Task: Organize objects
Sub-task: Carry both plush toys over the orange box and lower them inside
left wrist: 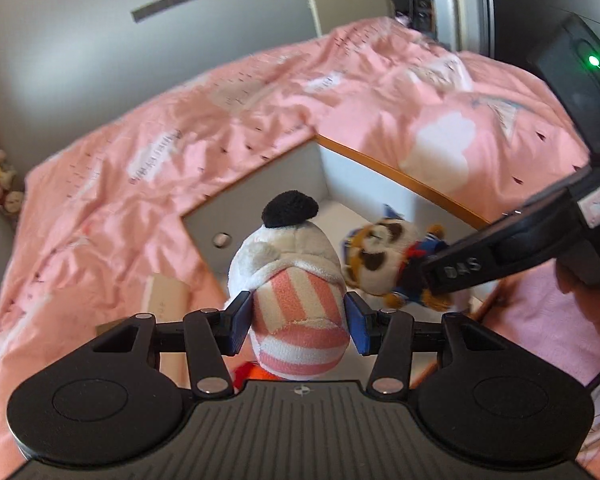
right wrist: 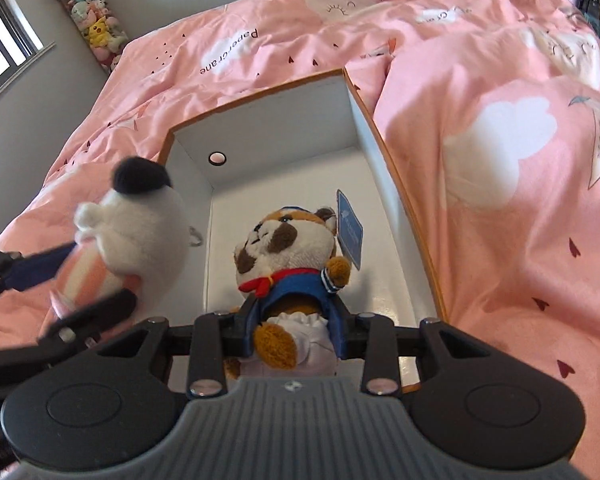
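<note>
Left wrist view: left gripper clamped on striped white plush, held over white box; right gripper clamped on raccoon plush above box interior, pink duvet around box

plush toys: 2 | box: 1 | grippers: 2

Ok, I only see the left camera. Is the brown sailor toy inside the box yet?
Observer: Not let go. The right gripper has its jaws clamped on the sailor plush at its white frilly shorts, over the white box.
Operator: What's the blue bit by its head?
Observer: A blue paper tag, hanging beside its ear.
Operator: Does my stripy toy have anything dangling?
Observer: Yes, a small metal clip hangs off the white plush.
</note>
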Available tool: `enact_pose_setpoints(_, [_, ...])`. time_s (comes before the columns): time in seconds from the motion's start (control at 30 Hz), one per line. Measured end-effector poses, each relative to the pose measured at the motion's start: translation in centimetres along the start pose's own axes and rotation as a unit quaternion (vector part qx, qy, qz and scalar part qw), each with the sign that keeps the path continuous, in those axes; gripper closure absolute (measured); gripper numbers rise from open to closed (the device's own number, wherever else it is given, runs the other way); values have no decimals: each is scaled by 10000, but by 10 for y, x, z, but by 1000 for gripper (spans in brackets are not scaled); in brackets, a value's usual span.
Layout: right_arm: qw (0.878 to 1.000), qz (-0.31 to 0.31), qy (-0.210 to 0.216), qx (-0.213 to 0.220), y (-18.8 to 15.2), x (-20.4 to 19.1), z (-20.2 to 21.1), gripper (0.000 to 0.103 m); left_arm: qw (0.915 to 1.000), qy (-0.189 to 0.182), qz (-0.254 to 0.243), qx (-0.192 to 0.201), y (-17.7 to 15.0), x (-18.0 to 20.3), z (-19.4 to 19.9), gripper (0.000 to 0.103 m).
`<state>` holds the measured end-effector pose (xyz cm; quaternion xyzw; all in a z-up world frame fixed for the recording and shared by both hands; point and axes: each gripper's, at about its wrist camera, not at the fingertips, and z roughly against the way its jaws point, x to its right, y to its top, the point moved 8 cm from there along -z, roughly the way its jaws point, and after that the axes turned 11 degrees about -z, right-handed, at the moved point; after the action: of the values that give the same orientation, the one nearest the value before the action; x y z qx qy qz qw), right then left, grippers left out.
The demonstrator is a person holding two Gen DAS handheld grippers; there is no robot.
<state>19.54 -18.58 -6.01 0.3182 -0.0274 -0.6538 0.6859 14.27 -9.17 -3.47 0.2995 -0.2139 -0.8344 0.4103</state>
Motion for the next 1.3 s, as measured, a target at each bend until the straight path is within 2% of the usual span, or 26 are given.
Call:
enact_pose_setpoints(0.03, [10000, 0, 2, -20, 0, 1, -2, 66, 9998, -156, -14, -96, -1, 6, -7, 46])
enact_pose_setpoints(0.07, [10000, 8, -7, -37, 1, 2, -5, 66, 9996, -154, -113, -190, -3, 12, -13, 46])
enact_pose_setpoints(0.13, [9999, -13, -28, -125, 0, 4, -11, 66, 9984, 86, -429, -361, -8, 20, -27, 46])
enact_pose_setpoints(0.23, [9995, -98, -29, -310, -3, 8, -21, 66, 9968, -46, -474, -639, -16, 26, -42, 46])
enact_pose_setpoints(0.33, [9988, -163, -21, -461, -5, 9, -30, 66, 9942, -25, -625, -872, -22, 29, -52, 46])
enact_pose_setpoints(0.6, [9941, -167, -139, -1063, -13, 11, -51, 62, 9907, -369, -490, -1215, -22, 28, -63, 42])
enact_pose_setpoints(0.73, [9926, -87, -187, -1199, -16, 13, -55, 62, 9860, -947, -164, -1363, -27, 28, -64, 35])
enact_pose_setpoints(0.87, [9930, 5, -205, -1162, -16, 14, -50, 54, 9798, -1487, 203, -1323, -30, 23, -56, 30])
enact_pose_setpoints(1.0, [9939, 316, -195, -1042, -11, 12, -36, 53, 9730, -1938, 449, -1171, -31, 10, -41, 28])
enact_pose_setpoints(1.13, [9914, 875, -232, -948, -8, 6, -24, 54, 9768, -1860, 311, -1010, -28, -3, -29, 28])
enact_pose_setpoints(1.2, [9853, 1457, -390, -803, -7, 0, -21, 54, 9791, -1778, 106, -977, -19, -6, -40, 28])
enact_pose_setpoints(1.3, [9666, 2392, -591, -707, -6, -6, -23, 55, 9798, -1764, -178, -927, -13, 0, -50, 28])
